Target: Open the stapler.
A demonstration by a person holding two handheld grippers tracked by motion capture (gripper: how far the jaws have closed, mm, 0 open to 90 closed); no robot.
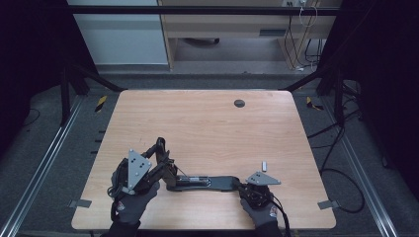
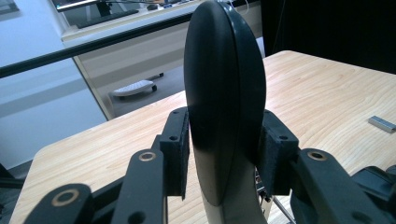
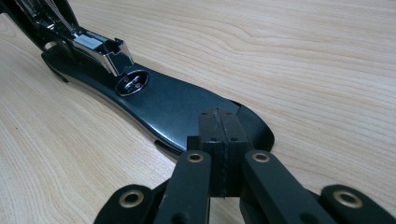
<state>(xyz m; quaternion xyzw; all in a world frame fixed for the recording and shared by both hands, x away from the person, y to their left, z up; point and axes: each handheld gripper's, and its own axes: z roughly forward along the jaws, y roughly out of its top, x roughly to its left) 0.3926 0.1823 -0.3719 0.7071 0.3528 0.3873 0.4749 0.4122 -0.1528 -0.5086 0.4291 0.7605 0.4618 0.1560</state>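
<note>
A: Where is the black stapler (image 1: 205,182) placed, and how is it being handled?

B: It is laid open on the near part of the light wooden tabletop (image 1: 207,123), its flat black base stretched left to right between the two hands. The raised black plastic top cover (image 2: 224,98) is clasped by the left hand-held gripper (image 1: 160,165), whose pads are pressed against both of its sides at a middling width. The right end of the base is pinned down by the right hand-held gripper (image 3: 219,135), its jaws shut tight together with nothing between them.

A: Which step is judged to be in hand?

B: Reloading, most likely. The metal staple channel (image 3: 100,49) is exposed above the base, and a small silver strip of staples (image 1: 264,166) is seen lying just beyond the right hand-held gripper.

A: What is called for next?

B: The cover should be kept swung back by the left while the base is released by the right. The strip would then have to be picked up and lined up carefully with the narrow channel.
</note>
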